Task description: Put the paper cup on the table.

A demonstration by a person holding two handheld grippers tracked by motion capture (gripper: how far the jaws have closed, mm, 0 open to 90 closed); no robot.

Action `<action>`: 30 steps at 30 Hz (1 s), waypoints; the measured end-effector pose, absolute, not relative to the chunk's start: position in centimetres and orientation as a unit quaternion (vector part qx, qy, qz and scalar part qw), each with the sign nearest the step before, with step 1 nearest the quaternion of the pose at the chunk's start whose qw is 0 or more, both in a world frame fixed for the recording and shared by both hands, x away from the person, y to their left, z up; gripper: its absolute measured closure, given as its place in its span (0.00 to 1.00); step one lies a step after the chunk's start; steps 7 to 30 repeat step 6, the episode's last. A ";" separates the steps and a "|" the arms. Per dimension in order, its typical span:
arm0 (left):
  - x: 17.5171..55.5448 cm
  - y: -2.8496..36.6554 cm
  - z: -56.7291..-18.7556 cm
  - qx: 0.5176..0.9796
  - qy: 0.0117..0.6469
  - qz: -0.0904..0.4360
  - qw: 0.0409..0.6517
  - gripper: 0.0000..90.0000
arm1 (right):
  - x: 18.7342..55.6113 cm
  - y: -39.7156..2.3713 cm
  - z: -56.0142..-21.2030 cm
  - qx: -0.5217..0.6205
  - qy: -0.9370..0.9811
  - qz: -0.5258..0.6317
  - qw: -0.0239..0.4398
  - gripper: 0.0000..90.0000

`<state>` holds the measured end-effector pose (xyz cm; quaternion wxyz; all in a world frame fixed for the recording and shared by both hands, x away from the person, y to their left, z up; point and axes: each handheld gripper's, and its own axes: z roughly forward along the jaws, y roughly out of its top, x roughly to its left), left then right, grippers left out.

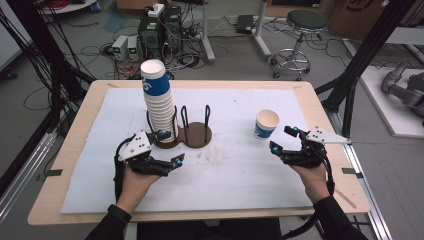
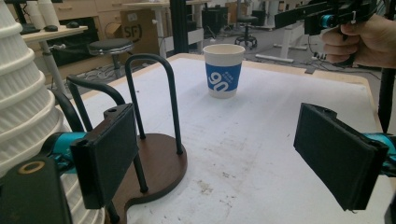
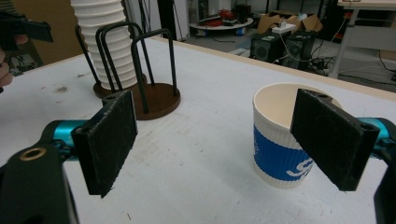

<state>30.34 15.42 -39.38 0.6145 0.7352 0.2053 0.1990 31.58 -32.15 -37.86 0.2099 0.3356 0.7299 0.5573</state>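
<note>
single cup (image 1: 266, 123) stands just beside the right gripper (image 1: 283, 138), open mat around.

Bare mat (image 1: 235, 165) lies open between cup stack (image 1: 159, 107) and single cup (image 1: 266, 123).

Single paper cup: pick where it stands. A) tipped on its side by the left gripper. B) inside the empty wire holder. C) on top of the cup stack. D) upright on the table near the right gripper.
D: the single paper cup stands upright on the table, just ahead of the open right gripper, apart from the cup stack.
</note>
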 end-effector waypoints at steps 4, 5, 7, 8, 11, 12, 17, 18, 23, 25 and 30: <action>30.4 15.4 -39.4 0.736 0.205 0.199 0.614 0.15 | 31.7 -32.2 -37.9 0.336 0.730 0.557 0.211 0.17; 30.4 15.4 -39.4 0.736 0.205 0.199 0.614 0.15 | 31.7 -32.2 -37.9 0.335 0.730 0.558 0.210 0.17; 30.4 15.4 -39.4 0.736 0.205 0.198 0.614 0.15 | 31.7 -32.2 -37.9 0.335 0.730 0.557 0.211 0.17; 30.4 15.4 -39.4 0.736 0.205 0.198 0.614 0.15 | 31.7 -32.2 -37.9 0.335 0.730 0.557 0.211 0.17; 30.4 15.4 -39.4 0.736 0.205 0.198 0.614 0.15 | 31.7 -32.2 -37.9 0.335 0.730 0.557 0.211 0.17; 30.4 15.4 -39.4 0.736 0.205 0.198 0.614 0.15 | 31.7 -32.2 -37.9 0.335 0.730 0.557 0.211 0.17; 30.4 15.4 -39.4 0.736 0.205 0.198 0.614 0.15 | 31.7 -32.2 -37.9 0.335 0.730 0.557 0.211 0.17; 30.4 15.4 -39.4 0.736 0.205 0.198 0.614 0.15 | 31.7 -32.2 -37.9 0.335 0.730 0.557 0.211 0.17; 30.4 15.4 -39.4 0.736 0.205 0.198 0.614 0.15 | 31.7 -32.2 -37.9 0.335 0.730 0.557 0.211 0.17; 30.4 15.4 -39.4 0.736 0.205 0.198 0.614 0.15 | 31.7 -32.2 -37.9 0.335 0.730 0.557 0.211 0.17; 30.4 15.4 -39.4 0.736 0.205 0.198 0.614 0.15 | 31.7 -32.2 -37.9 0.335 0.730 0.557 0.211 0.17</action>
